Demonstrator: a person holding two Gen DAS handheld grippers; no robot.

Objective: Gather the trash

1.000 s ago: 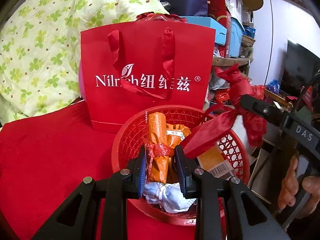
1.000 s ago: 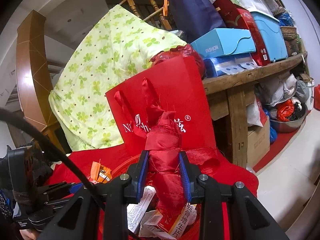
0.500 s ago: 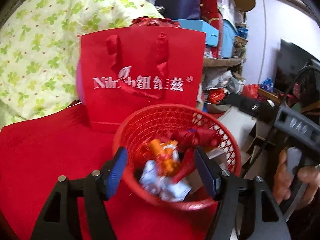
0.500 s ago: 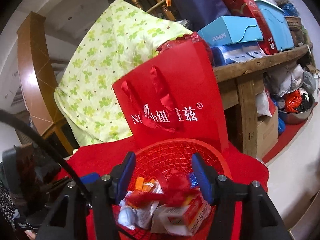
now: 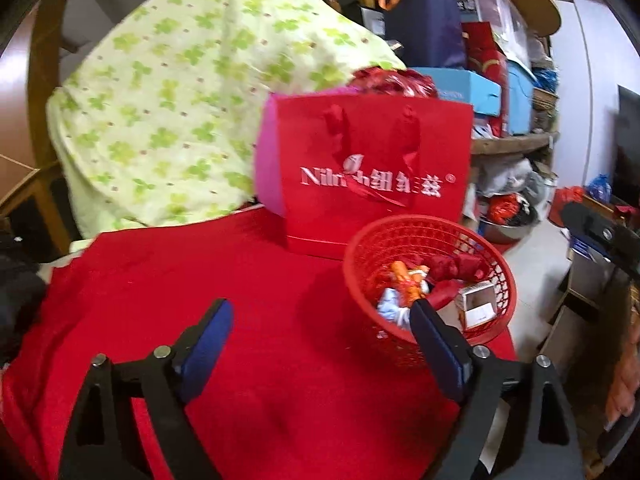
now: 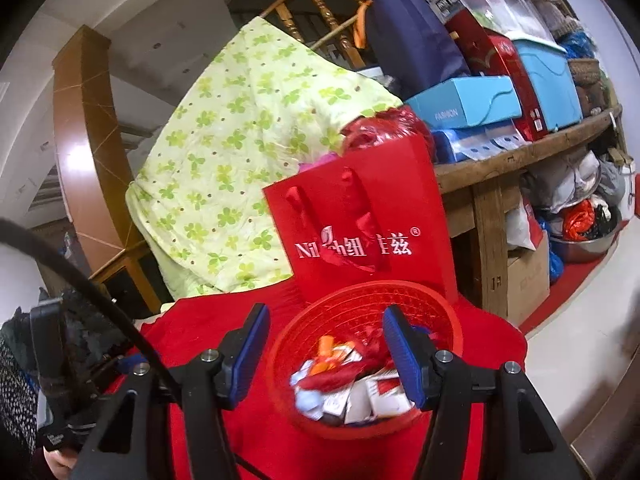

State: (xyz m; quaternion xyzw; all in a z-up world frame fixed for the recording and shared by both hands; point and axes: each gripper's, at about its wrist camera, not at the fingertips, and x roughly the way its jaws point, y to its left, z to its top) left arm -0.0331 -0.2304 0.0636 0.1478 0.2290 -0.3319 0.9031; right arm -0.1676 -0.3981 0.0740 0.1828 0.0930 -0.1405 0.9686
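A red mesh basket stands on the red tablecloth at the right. It holds an orange wrapper, a red ribbon, crumpled white paper and a small box. My left gripper is open and empty, above the cloth to the basket's left. My right gripper is open and empty above the basket, where the trash lies.
A red paper gift bag stands just behind the basket, also seen in the right wrist view. A green flowered quilt lies behind it. A cluttered wooden shelf with boxes is at the right.
Both grippers opened and dropped the orange wrapper and red ribbon into the basket. Both have pulled back; the left has moved left of the basket.
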